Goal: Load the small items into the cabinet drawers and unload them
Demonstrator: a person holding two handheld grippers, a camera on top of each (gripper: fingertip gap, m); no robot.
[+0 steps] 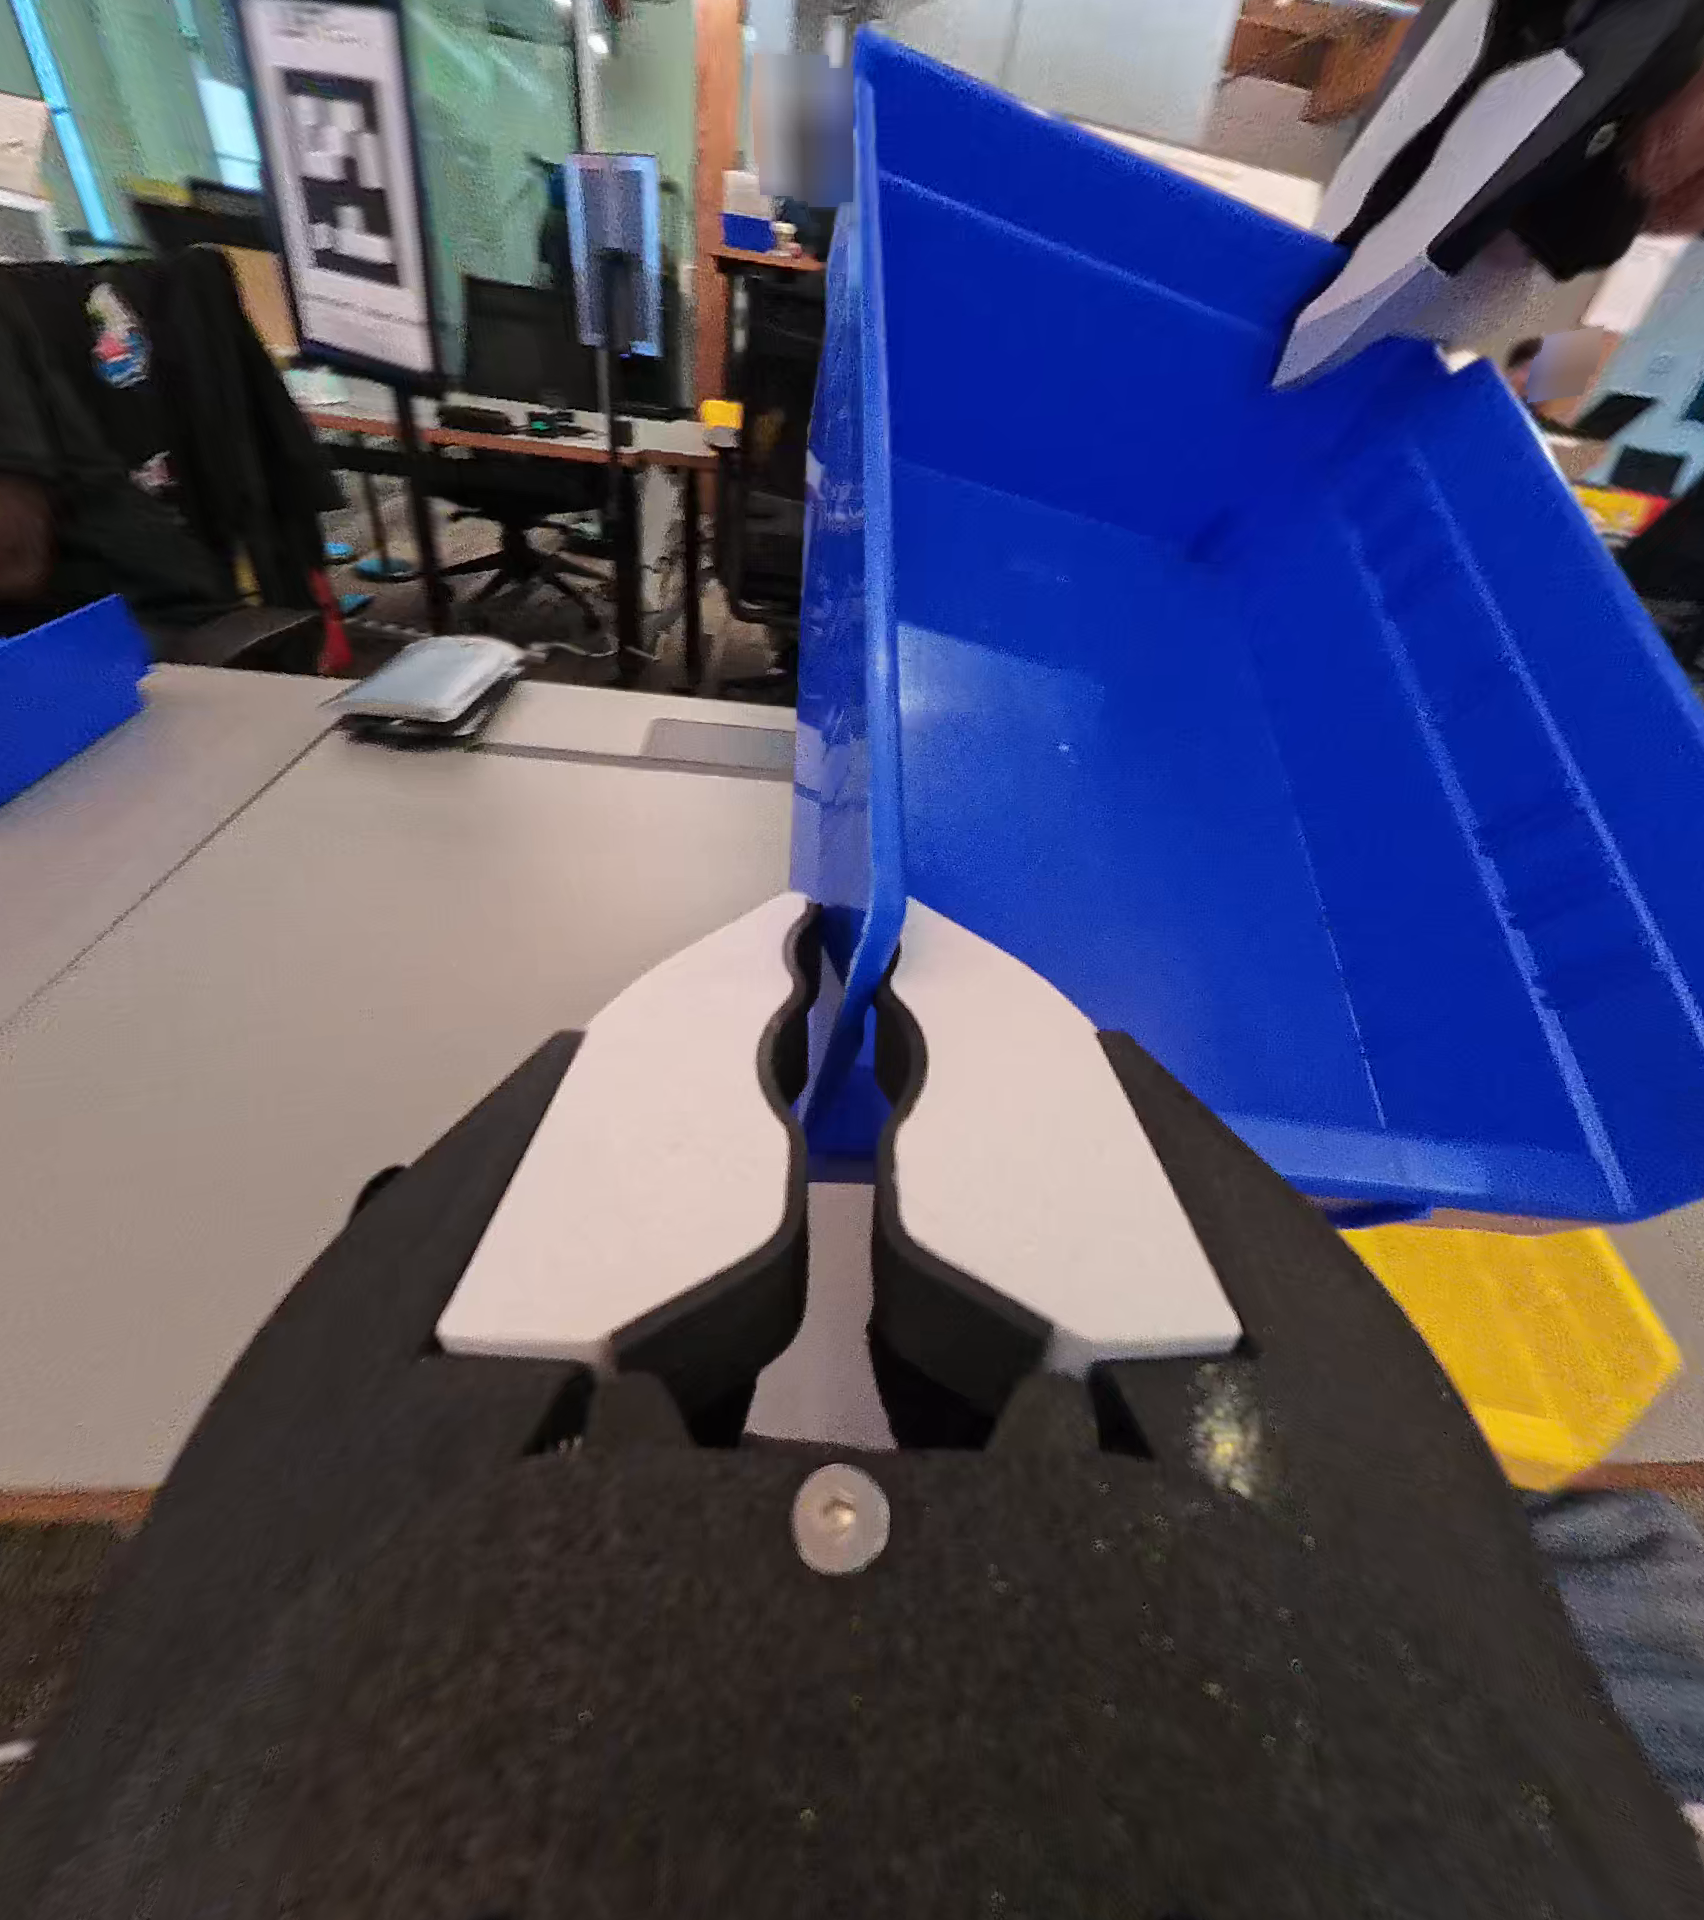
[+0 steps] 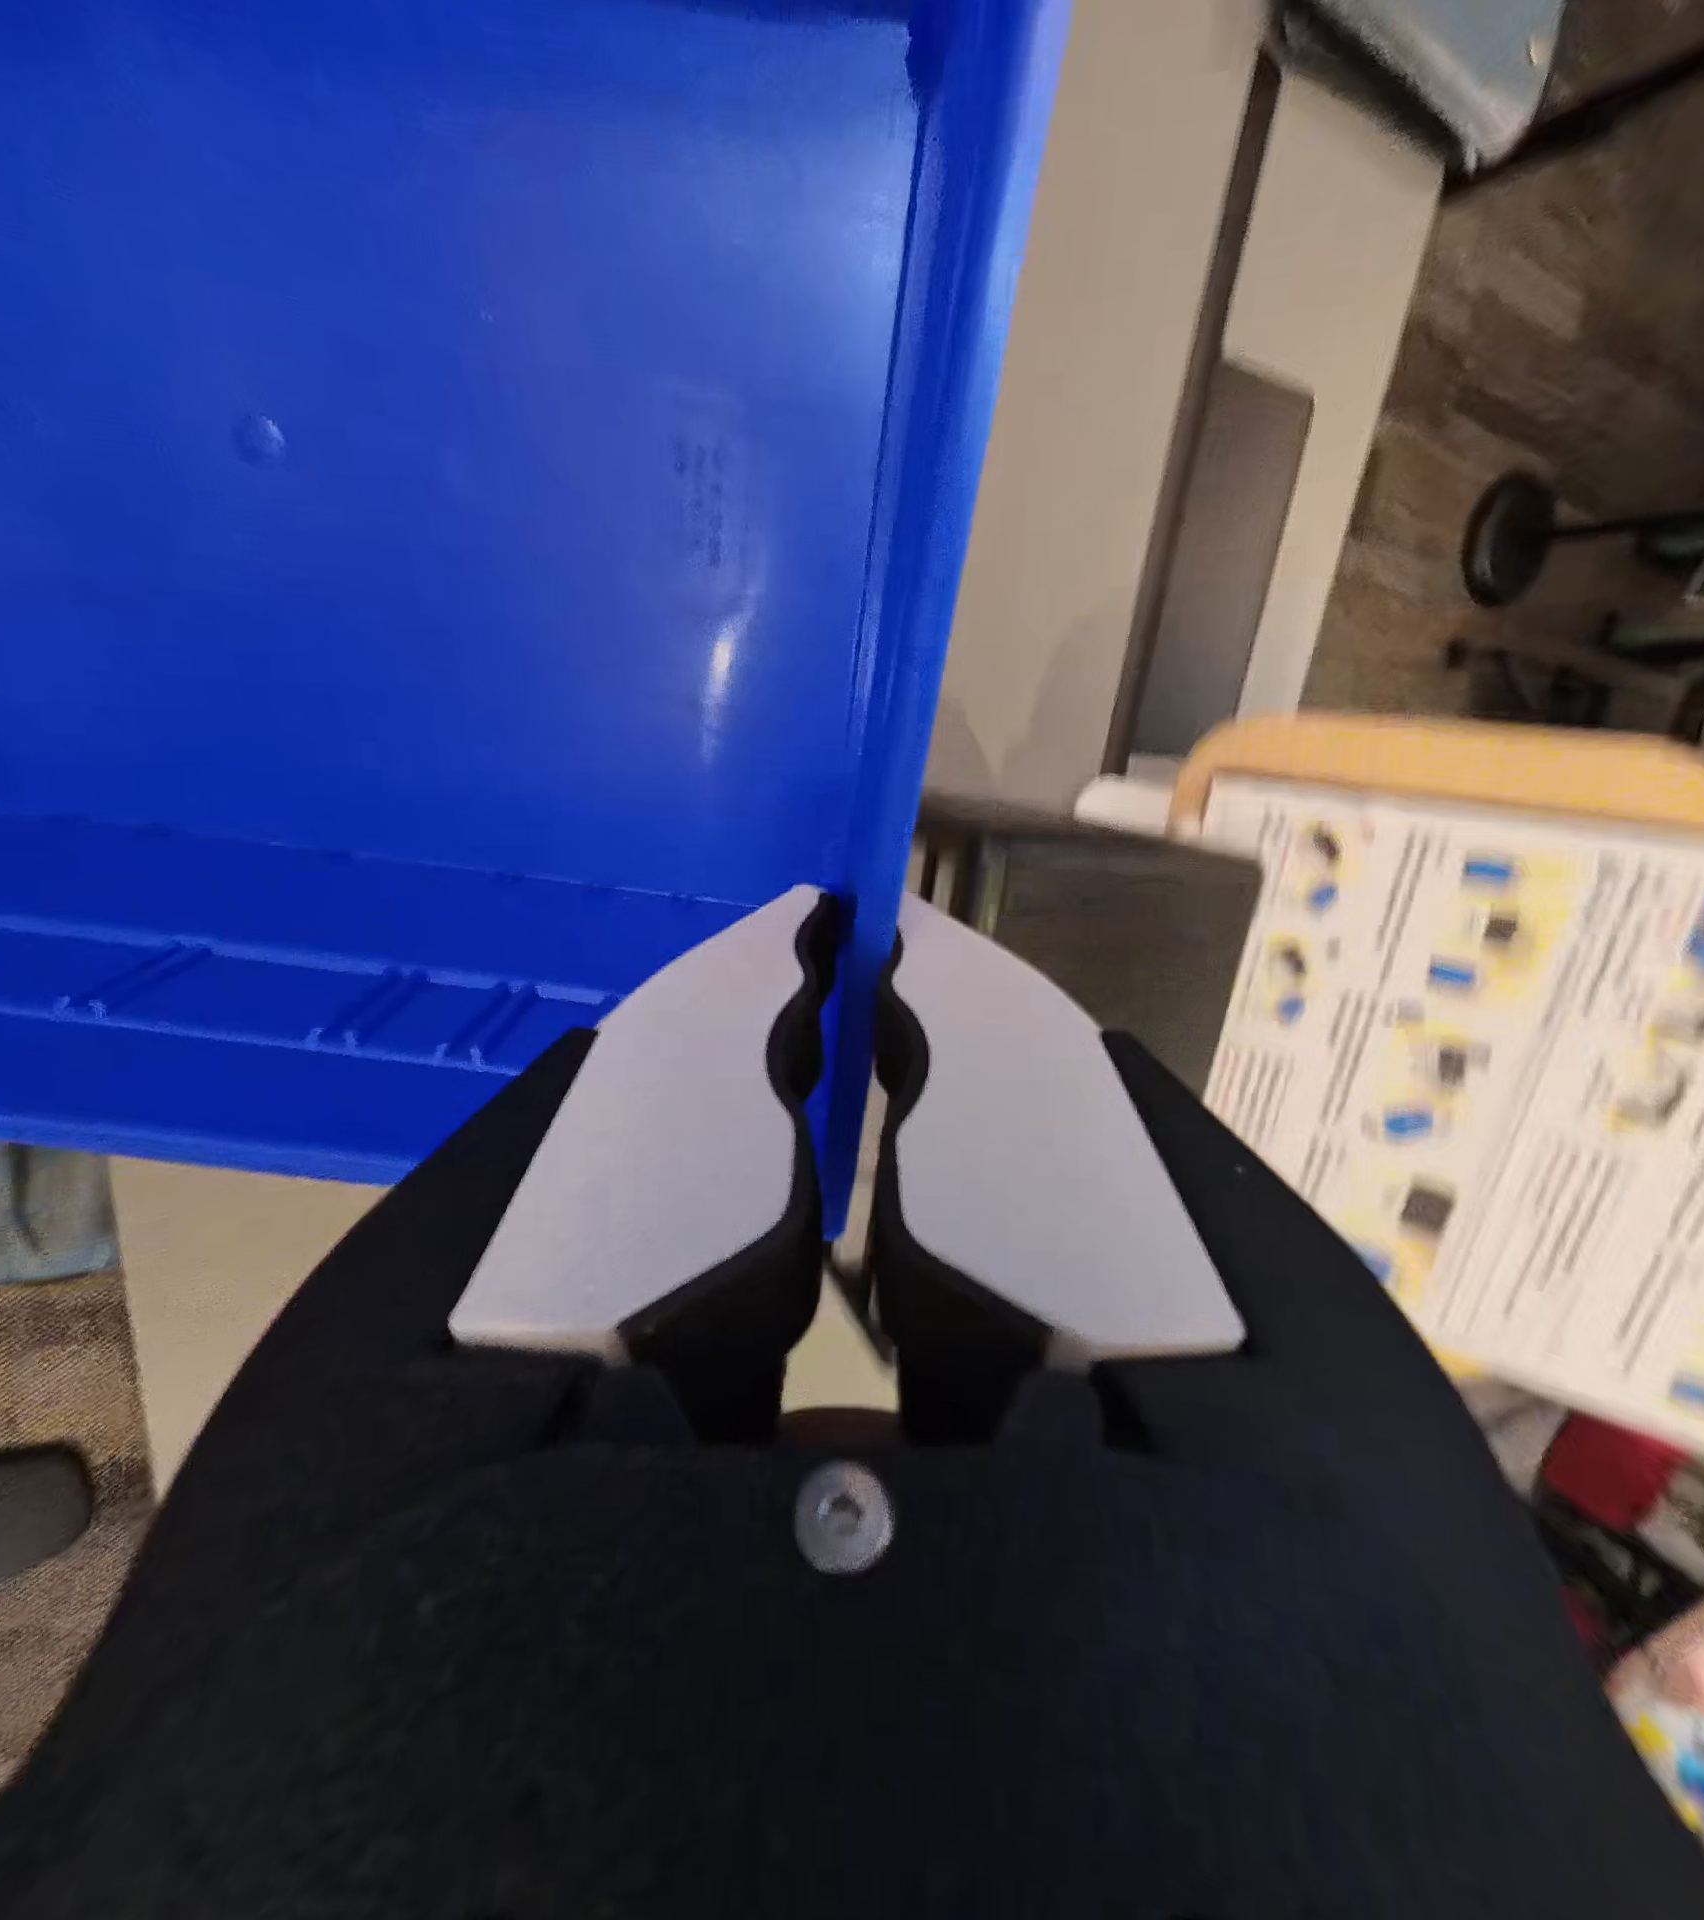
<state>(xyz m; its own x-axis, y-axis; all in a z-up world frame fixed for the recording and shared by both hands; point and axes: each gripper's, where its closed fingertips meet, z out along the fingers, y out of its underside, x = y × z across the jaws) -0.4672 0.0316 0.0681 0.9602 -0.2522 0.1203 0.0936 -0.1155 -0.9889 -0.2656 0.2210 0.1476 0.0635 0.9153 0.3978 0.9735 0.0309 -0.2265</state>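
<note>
Blue drawer point(image 1: 1243, 779) tipped in air, looks empty — left gripper point(image 1: 846, 935) clamps one wall, right gripper point(image 2: 853, 935) clamps opposite wall; yellow bin point(image 1: 1513, 1340) below.

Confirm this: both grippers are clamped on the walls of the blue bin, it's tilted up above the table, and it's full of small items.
Not quite. The blue bin is empty: the left wrist view looks straight into it and shows bare plastic only. The rest holds: the left gripper and the right gripper each pinch a wall, and the bin is tipped up over the table.
</note>
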